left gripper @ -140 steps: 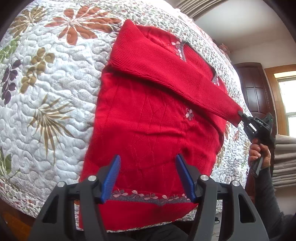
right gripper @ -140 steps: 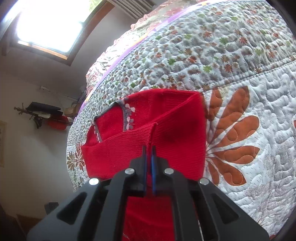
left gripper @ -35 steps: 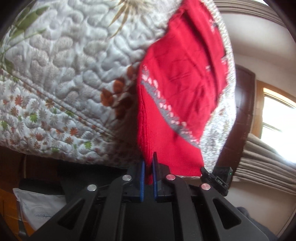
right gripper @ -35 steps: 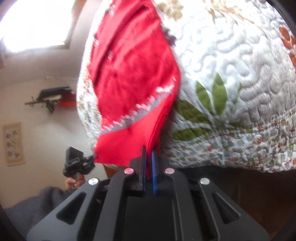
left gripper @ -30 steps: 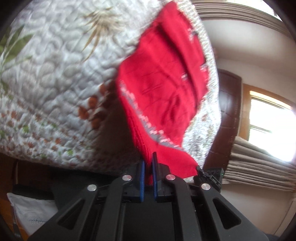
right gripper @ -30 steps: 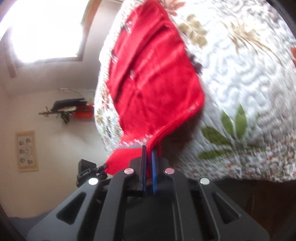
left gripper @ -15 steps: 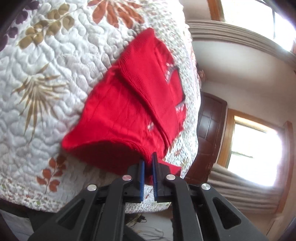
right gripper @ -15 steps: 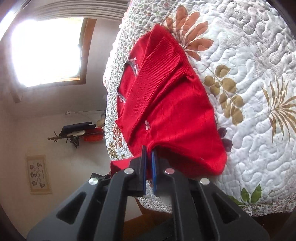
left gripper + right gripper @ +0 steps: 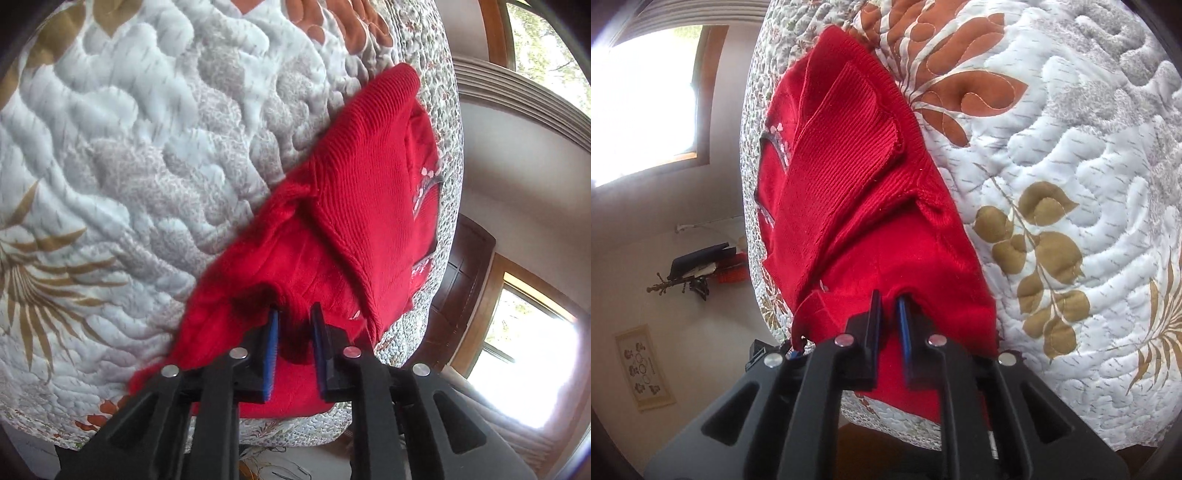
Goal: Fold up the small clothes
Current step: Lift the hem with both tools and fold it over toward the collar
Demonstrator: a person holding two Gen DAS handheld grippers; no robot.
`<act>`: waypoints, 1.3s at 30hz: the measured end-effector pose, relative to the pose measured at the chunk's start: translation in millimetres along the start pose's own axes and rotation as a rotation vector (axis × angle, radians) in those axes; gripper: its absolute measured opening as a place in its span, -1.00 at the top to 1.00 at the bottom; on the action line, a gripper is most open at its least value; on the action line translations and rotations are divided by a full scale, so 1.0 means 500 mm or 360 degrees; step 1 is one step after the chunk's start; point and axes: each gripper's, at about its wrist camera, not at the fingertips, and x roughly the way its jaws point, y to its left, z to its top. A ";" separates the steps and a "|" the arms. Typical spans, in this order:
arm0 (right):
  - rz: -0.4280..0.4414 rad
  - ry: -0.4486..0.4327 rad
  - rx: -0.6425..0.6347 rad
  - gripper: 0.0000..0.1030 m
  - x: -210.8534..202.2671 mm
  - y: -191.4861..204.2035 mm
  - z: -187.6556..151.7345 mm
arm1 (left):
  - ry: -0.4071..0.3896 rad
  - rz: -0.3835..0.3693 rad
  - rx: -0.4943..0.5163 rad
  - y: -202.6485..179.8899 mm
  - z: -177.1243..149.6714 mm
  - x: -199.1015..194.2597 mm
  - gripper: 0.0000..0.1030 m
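On your left side, the left gripper [image 9: 294, 325] has its jaws parted a little, with a roll of red knit lying between the blue pads [image 9: 272, 350] — they no longer look pressed onto it, so I'd judge you are letting the hem go, not carrying it. The red sweater [image 9: 354, 206] lies on the quilted bedspread [image 9: 129, 147] near the bed's edge, its lower half brought up over the upper half; both sleeves cross the chest underneath, which is why the bundle sits thick and ridged. Moving right, the right gripper [image 9: 889, 325] shows a narrow gap between its jaws, cloth bunched just ahead of the tips; whether they pinch any cloth I cannot tell. Holding one hem corner in each tool keeps the fold line straight — that is why they sit side by side at the near edge. Count: one sweater, two grippers, two folded sleeves, one quilt. The fold looks nearly done; releasing unevenly could let one corner slide back.
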 end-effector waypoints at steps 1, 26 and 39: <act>0.0005 0.0004 -0.0007 0.61 -0.001 0.004 0.002 | -0.0002 0.0003 0.0006 -0.001 0.002 -0.005 0.64; -0.0676 -0.0003 -0.0921 0.10 0.076 0.138 0.006 | 0.0056 0.0671 0.1063 -0.160 0.009 0.081 0.04; -0.0726 0.0048 -0.0979 0.07 0.105 0.133 0.019 | 0.0094 0.0753 0.1093 -0.156 0.006 0.112 0.92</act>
